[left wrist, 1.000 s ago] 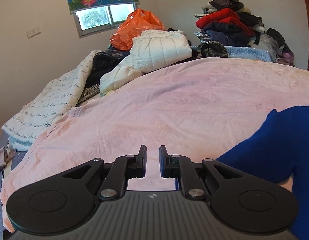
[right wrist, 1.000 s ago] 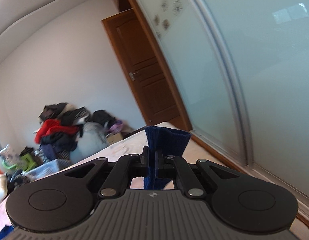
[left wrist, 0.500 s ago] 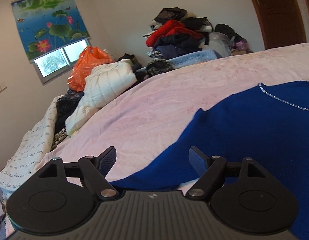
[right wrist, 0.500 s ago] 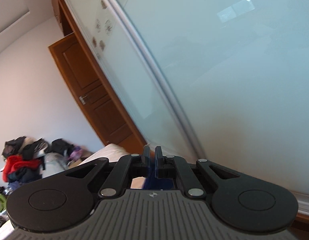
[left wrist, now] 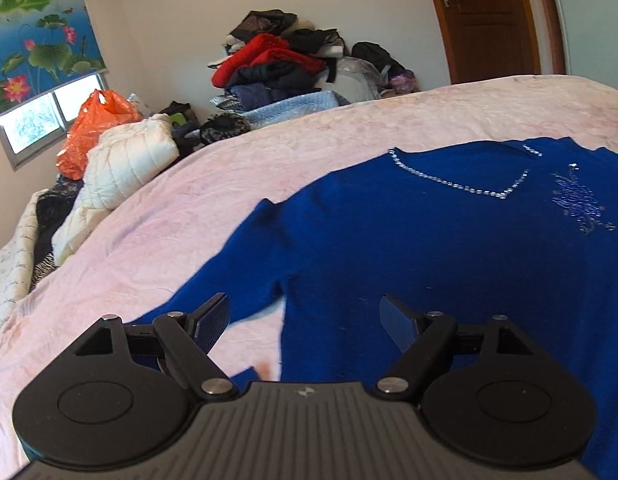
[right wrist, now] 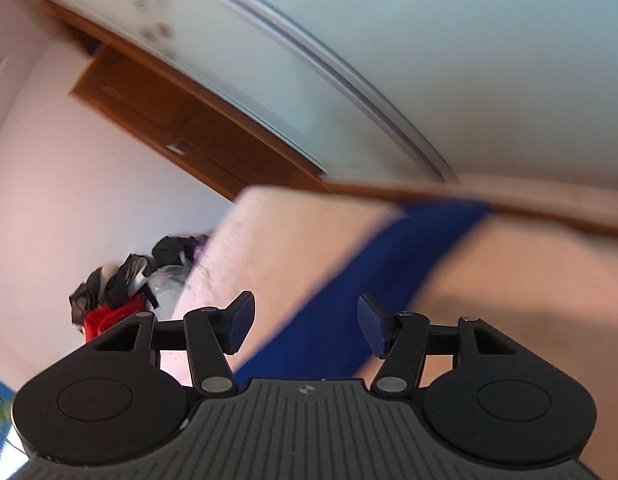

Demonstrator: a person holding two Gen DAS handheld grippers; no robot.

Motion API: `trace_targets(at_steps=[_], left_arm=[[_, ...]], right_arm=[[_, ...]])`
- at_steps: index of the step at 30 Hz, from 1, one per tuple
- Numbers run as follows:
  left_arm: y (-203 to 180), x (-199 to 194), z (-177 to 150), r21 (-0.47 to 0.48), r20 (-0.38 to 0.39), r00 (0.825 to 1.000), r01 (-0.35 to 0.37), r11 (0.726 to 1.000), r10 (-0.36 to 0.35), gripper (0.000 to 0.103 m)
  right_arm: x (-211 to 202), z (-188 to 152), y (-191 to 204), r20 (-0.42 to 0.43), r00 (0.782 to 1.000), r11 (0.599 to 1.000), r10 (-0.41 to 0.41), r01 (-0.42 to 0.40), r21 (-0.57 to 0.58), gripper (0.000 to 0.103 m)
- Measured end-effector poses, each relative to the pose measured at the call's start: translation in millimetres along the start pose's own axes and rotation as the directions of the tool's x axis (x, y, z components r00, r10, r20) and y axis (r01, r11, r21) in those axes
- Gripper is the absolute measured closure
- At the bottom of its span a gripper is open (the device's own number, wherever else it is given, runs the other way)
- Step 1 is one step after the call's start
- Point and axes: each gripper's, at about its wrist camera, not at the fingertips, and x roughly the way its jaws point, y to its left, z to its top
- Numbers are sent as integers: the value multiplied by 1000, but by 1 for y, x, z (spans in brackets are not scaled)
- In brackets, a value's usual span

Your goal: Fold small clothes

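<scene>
A royal blue sweater (left wrist: 409, 232) with a rhinestone neckline lies spread flat on the pink bedspread (left wrist: 197, 200). My left gripper (left wrist: 305, 320) is open and empty, just above the sweater's left sleeve and side. In the right wrist view, one blue sleeve (right wrist: 373, 276) stretches out across the bed toward its far edge. My right gripper (right wrist: 305, 324) is open and empty just above that sleeve. The right wrist view is blurred.
A white puffy jacket (left wrist: 125, 168), an orange plastic bag (left wrist: 93, 128) and dark clothes lie at the bed's far left. A clothes pile (left wrist: 285, 64) stands beyond the bed. A wooden door (left wrist: 489, 20) and frosted sliding panels (right wrist: 429, 60) are on the right.
My right gripper opened and let go of the blue sleeve, which now lies flat on the bed. My left gripper opened wide and swung right over the sweater.
</scene>
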Motion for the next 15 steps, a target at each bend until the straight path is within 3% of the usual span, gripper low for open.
trace_targets(at_steps=[3, 9, 12, 14, 15], left_arm=[[-7, 0, 3, 4, -11, 1000, 16, 1000, -16, 21], [-21, -7, 6, 25, -8, 1000, 16, 1000, -16, 21], [-22, -9, 5, 35, -13, 1000, 6, 999, -5, 21], [-21, -10, 3, 40, -19, 1000, -4, 999, 5, 21], [-20, -9, 2, 41, -23, 1000, -9, 999, 10, 21]], right_arm=[[7, -13, -18, -4, 1000, 999, -26, 26, 39, 48], [46, -4, -27, 156, 986, 996, 52, -62, 63, 49], [66, 6, -33, 213, 976, 989, 49, -77, 128, 55], [76, 9, -39, 204, 978, 979, 29, -70, 194, 87], [81, 11, -41, 190, 982, 975, 5, -47, 219, 94]])
